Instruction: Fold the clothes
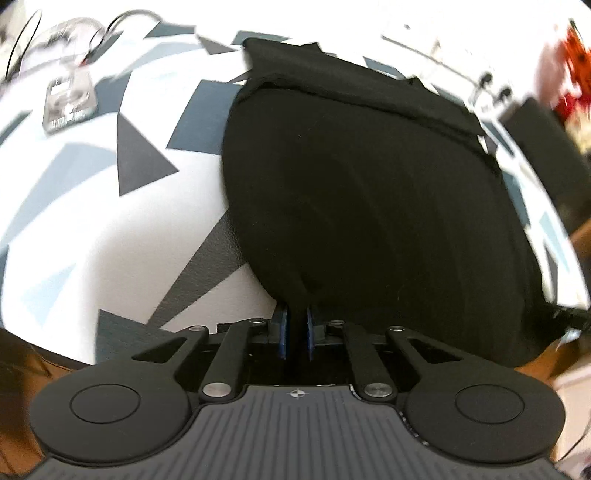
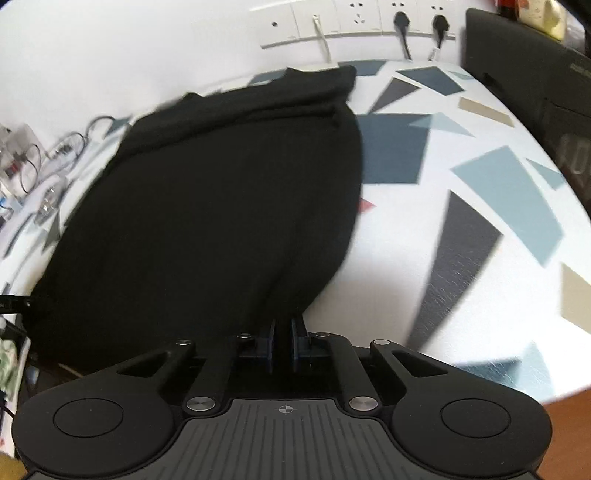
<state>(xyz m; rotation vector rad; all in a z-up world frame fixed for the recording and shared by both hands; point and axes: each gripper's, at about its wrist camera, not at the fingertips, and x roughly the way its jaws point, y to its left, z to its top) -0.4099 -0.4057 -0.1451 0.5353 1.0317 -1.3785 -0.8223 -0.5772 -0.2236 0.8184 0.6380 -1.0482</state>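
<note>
A black garment (image 1: 369, 192) lies spread on a table covered with a white cloth printed with grey and blue shapes (image 1: 92, 229). In the left wrist view my left gripper (image 1: 296, 314) is shut on the garment's near edge, the black fabric pinched between its blue pads. In the right wrist view the same black garment (image 2: 221, 206) stretches away to the left, and my right gripper (image 2: 283, 323) is shut on its near right corner. The far end of the garment is folded over into a thick band (image 2: 295, 96).
A clear plastic packet (image 1: 68, 99) and loose cables (image 2: 29, 166) lie on the table's left side. Wall sockets with two black plugs (image 2: 402, 18) sit behind the table. A black box (image 2: 524, 85) stands at the right edge. The brown floor (image 2: 569, 417) shows beyond the near edge.
</note>
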